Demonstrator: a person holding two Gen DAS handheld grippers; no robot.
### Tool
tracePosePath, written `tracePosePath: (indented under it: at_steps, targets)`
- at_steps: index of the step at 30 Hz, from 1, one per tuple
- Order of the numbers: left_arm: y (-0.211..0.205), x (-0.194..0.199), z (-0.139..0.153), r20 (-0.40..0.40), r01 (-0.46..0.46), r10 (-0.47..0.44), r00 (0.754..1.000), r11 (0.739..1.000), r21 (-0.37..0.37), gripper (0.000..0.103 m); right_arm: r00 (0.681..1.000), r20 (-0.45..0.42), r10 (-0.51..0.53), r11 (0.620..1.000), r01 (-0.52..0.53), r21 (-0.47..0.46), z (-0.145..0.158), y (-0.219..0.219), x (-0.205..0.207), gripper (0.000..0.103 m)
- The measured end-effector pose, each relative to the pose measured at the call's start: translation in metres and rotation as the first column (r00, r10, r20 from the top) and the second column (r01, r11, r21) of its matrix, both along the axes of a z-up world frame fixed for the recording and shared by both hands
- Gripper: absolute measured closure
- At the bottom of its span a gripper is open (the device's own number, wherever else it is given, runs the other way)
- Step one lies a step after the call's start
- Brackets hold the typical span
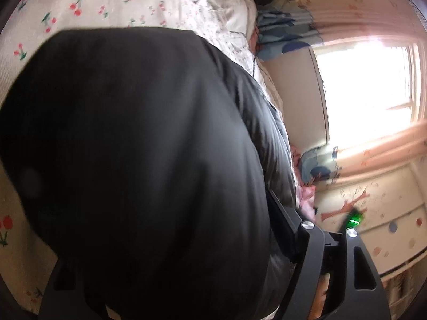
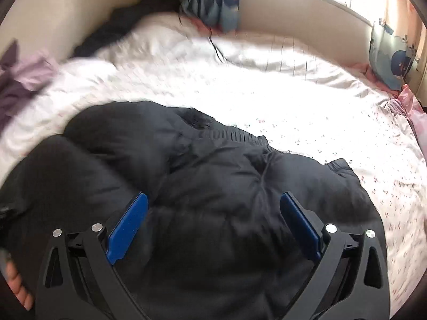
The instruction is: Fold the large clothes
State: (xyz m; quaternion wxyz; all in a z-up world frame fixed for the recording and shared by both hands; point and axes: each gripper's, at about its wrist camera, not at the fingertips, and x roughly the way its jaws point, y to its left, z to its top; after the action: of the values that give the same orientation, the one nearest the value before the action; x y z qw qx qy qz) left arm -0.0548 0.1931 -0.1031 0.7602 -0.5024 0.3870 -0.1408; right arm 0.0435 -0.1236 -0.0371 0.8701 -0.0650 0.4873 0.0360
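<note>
A big black puffer jacket point(image 2: 213, 181) lies bunched on the bed, its ribbed cuff and fur trim toward the far side. My right gripper point(image 2: 213, 200) is open, its blue fingers point(image 2: 128, 221) spread wide just above the jacket's near part. In the left wrist view the same black jacket point(image 1: 138, 160) fills most of the frame and hides the left gripper's fingertips. Only its right finger point(image 1: 283, 218) shows, pressed against the fabric. Whether the left gripper grips the jacket cannot be told.
The bed has a white floral sheet point(image 2: 307, 112) and a cherry-print cover point(image 1: 80, 2). Blue pillows point(image 2: 216, 0) stand at the far edge, one more pillow point(image 2: 392, 58) at the right. Purple cloth point(image 2: 18, 80) lies at the left. A bright window point(image 1: 365, 85) is beside the bed.
</note>
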Motion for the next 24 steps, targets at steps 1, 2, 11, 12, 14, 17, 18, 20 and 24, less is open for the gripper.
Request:
tracePosePath:
  at_steps: [1,2,11,12,14,17,18,20,24]
  targets:
    - [0.001,0.002,-0.002,-0.002,-0.005,0.005,1.0,1.0,-0.014,0.031,1.0,-0.024,0.003,1.0,-0.002,0.026,-0.011,-0.003,0.004,0.006]
    - [0.001,0.003,-0.003,0.0,-0.009,0.009,1.0,1.0,-0.026,0.029,1.0,-0.025,-0.002,1.0,0.003,0.029,-0.011,-0.003,0.002,0.006]
    - [-0.003,0.007,-0.002,0.046,0.01,-0.005,0.999,0.996,-0.088,0.025,0.993,0.087,0.077,0.997,-0.079,0.017,-0.001,0.011,-0.077,0.006]
    - [-0.003,0.008,-0.003,0.045,0.01,-0.006,0.999,0.996,-0.094,0.025,0.993,0.091,0.073,0.997,-0.075,0.023,-0.004,0.01,-0.077,0.006]
    - [-0.004,0.008,-0.003,0.049,0.013,-0.009,0.999,0.996,-0.089,0.026,0.997,0.07,0.043,0.997,-0.047,0.059,0.0,0.007,-0.072,0.006]
    - [-0.004,0.008,-0.002,0.052,0.024,-0.02,0.998,0.997,-0.076,0.029,0.991,0.127,0.03,0.996,-0.04,0.075,0.011,0.008,-0.085,0.006]
    - [-0.004,0.008,-0.003,0.049,0.023,-0.02,0.999,0.997,-0.078,0.029,0.988,0.148,0.036,0.997,-0.045,0.058,0.013,0.011,-0.093,0.006]
    - [-0.004,0.009,-0.004,0.046,0.022,-0.019,0.999,0.997,-0.072,0.03,0.989,0.142,0.046,0.998,-0.052,0.04,0.007,0.015,-0.099,0.006]
    - [-0.014,0.011,0.004,0.08,0.043,-0.043,0.996,0.999,0.001,0.039,0.993,0.1,0.064,0.998,-0.065,0.006,-0.011,0.02,-0.104,0.006]
